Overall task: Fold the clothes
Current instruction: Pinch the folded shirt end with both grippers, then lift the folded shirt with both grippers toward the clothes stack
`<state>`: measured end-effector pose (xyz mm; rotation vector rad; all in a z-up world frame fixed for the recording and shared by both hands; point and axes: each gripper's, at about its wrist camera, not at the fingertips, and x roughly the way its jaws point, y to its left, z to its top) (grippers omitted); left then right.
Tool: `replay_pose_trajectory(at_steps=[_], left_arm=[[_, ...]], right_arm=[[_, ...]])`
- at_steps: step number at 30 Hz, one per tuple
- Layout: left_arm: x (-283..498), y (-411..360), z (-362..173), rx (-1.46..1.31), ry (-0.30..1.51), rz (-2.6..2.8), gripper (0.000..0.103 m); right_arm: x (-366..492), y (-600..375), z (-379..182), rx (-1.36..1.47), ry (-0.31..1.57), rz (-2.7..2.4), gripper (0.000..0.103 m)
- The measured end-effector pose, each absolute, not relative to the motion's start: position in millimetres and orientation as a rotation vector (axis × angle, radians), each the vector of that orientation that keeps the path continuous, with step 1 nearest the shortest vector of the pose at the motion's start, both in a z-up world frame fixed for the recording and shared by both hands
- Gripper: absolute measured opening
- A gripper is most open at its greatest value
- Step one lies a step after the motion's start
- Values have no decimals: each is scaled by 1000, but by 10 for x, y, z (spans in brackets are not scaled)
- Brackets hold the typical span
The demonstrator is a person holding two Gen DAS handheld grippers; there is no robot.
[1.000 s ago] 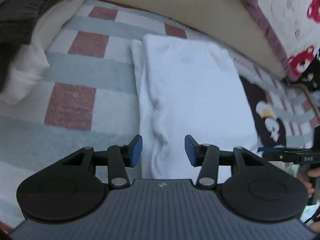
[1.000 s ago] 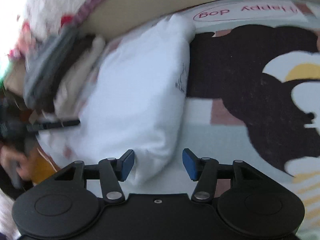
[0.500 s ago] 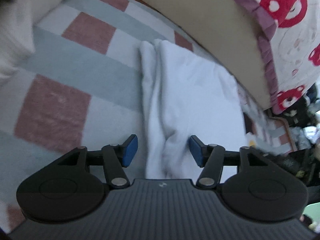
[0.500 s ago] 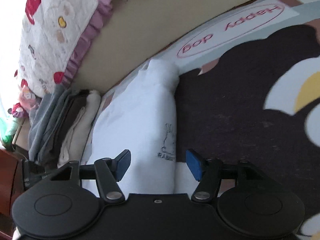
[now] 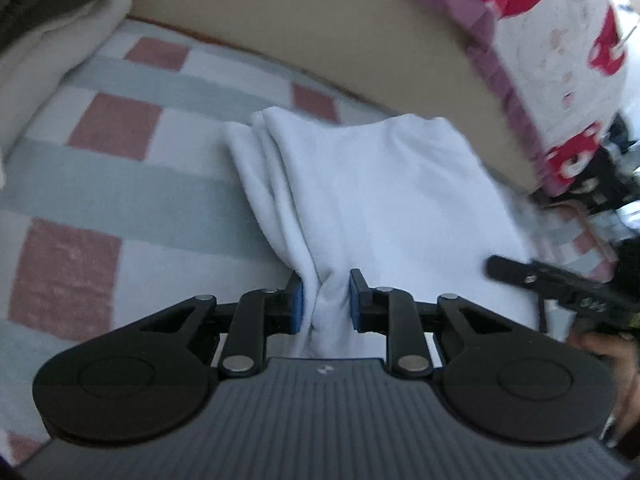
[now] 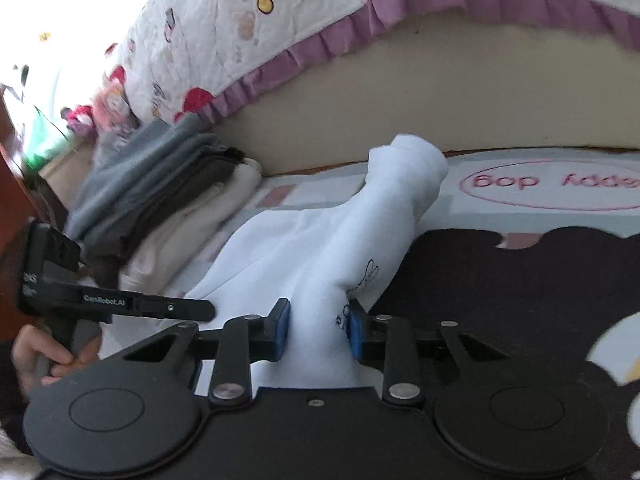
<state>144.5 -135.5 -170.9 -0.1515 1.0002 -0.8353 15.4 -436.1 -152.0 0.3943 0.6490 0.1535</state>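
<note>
Patterned rug (image 5: 100, 200) is covering the floor beside a bed (image 6: 400, 108), and a white garment (image 5: 380, 208) is lying on it, already folded into a long narrow strip. A stack of folded clothes (image 6: 168, 208) is sitting near the bed base, to the left in the right wrist view.

The left gripper (image 5: 325, 303) is pinching the near left corner of the garment. Its jaws have just been closing and are now clamped on a bunched ridge of cloth. The right gripper (image 6: 316, 330) is pinching the near right corner, beside the small printed rabbit mark. Its jaws have also just been closing and are pressing on the cloth from both sides. This corner is rising off the rug.

The long axis of the garment is running away from both grippers toward the bed base, with the far end lying close to the base.

Hazards, as judged from this position:
- Each grip is taking a gathered bunch, not a flat edge. Inner layers may be slipping free when lifted, causing the fold to open.
- The right corner is lifting ahead of the left. Uneven lift may be skewing the strip and misaligning the edges.
- The loose layers along the left edge may be trailing behind during the fold.
</note>
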Motion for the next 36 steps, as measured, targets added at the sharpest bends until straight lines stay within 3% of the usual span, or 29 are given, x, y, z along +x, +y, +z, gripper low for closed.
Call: replay_pose_trajectory(at_steps=[5, 6, 7, 9, 10, 12, 13, 15, 16, 17, 23, 36], left_arm=[[1500, -1315, -1820, -183, 1040, -833, 30], [1514, -1302, -1853, -193, 1057, -834, 38], [1531, -1300, -1895, -203, 1085, -834, 54], [1547, -1300, -1943, -242, 1112, -840, 62], [1551, -1301, -1960, -265, 1119, -845, 62], [1516, -1348, -1978, -252, 1114, -874, 56], [1487, -1385, -1979, -228, 1106, -886, 40], [1419, -1469, -1958, -164, 1079, -890, 32], [1374, -1508, -1918, -119, 1052, -887, 30], [1317, -1565, -1865, -44, 1022, -880, 30], [913, -1659, -1586, 219, 829, -820, 26], [546, -538, -501, -54, 545, -528, 24]], right_arm=[[132, -4544, -1750, 519, 706, 92, 40], [114, -4584, -1767, 549, 705, 91, 41], [98, -4605, -1781, 563, 710, 87, 43], [68, -4616, -1816, 577, 729, 77, 47], [66, -4586, -1836, 579, 736, 75, 53], [78, -4519, -1911, 575, 758, 91, 65], [102, -4488, -1941, 573, 763, 96, 69], [153, -4431, -1979, 571, 762, 97, 71], [171, -4384, -1952, 543, 758, 99, 65], [186, -4330, -1902, 503, 753, 101, 45], [172, -3839, -1328, 211, 695, 143, 39], [674, -3296, -10, 52, 639, 421, 37]])
